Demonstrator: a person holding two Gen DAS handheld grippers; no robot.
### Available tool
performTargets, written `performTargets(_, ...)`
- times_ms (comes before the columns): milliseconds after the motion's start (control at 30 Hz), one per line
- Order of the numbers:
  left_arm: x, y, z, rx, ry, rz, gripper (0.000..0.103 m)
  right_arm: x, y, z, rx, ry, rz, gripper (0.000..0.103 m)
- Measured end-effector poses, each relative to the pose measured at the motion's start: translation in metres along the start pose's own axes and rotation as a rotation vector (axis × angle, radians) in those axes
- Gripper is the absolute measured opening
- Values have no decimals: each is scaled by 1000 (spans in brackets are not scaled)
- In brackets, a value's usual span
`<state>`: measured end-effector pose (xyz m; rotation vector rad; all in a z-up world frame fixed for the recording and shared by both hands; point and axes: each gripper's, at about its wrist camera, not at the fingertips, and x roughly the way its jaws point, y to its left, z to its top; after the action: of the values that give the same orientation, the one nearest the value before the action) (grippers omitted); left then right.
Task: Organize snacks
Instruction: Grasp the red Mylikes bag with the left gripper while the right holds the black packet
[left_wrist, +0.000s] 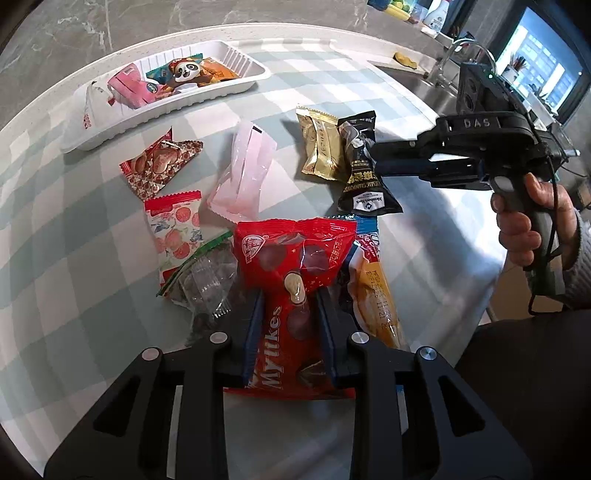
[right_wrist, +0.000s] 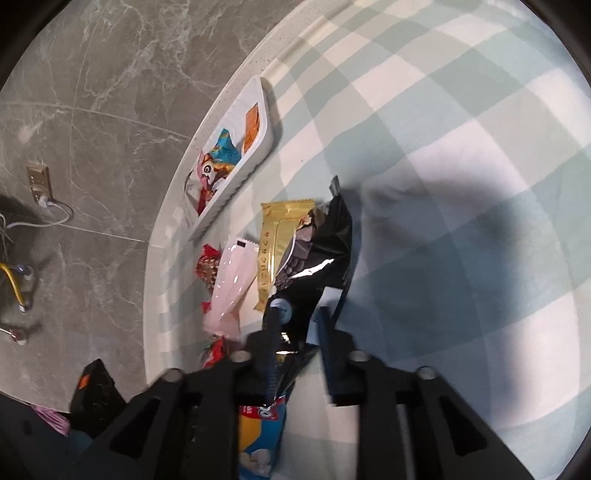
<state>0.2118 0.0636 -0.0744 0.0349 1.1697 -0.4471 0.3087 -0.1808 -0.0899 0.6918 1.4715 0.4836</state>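
Gripping red Mylikes bag (left_wrist: 291, 266), left jaws | right jaws pinching black packet (right_wrist: 317, 254) | yellow packet (left_wrist: 376, 295) half-hidden

You are in a home kitchen. Beyond your right claw (left_wrist: 373, 157) a steel sink (left_wrist: 430, 83) with a curved tap (left_wrist: 456, 50) sits in the counter, with a spray bottle (left_wrist: 437, 14) and fruit (left_wrist: 397, 5) farther back. The desk (left_wrist: 325, 74) wears a checked cloth, grey marble-look tiles cover the floor (right_wrist: 110, 92), and a window (left_wrist: 543, 70) shows buildings outside.
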Motion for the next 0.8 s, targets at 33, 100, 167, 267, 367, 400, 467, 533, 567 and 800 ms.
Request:
performTargets(33, 0, 0, -1, 0, -1, 1, 26, 0, 3, 0, -12, -16, -24, 45)
performTargets(100, 0, 0, -1, -3, -2, 1, 26, 2, 6, 0, -46, -29, -55, 53)
performTargets(167, -1, -1, -2, -4, -3, 2, 26, 7, 10, 0, -79, -27, -99, 56)
performTargets(267, -1, -2, -2, -2, -3, 4, 26, 13, 18, 2, -118, -35, -126, 62)
performTargets(367, -1, -2, -2, -2, -4, 5, 26, 19, 27, 4, -163, -37, -165, 66)
performTargets(400, -1, -2, -2, -4, -4, 5, 26, 22, 30, 4, -181, -39, -181, 66)
performTargets(467, -1, -1, -2, -8, -6, 6, 26, 27, 36, 4, -225, -40, -216, 63)
performTargets(533, -1, -1, -2, -11, -8, 6, 26, 30, 40, 2, -265, -37, -249, 49)
performTargets(567, 0, 0, -2, -13, -9, 6, 26, 30, 40, 2, -289, -32, -247, 43)
performTargets(800, -2, 6, -3, -39, -16, -21, 26, 20, 25, 5, -235, -7, -134, 20)
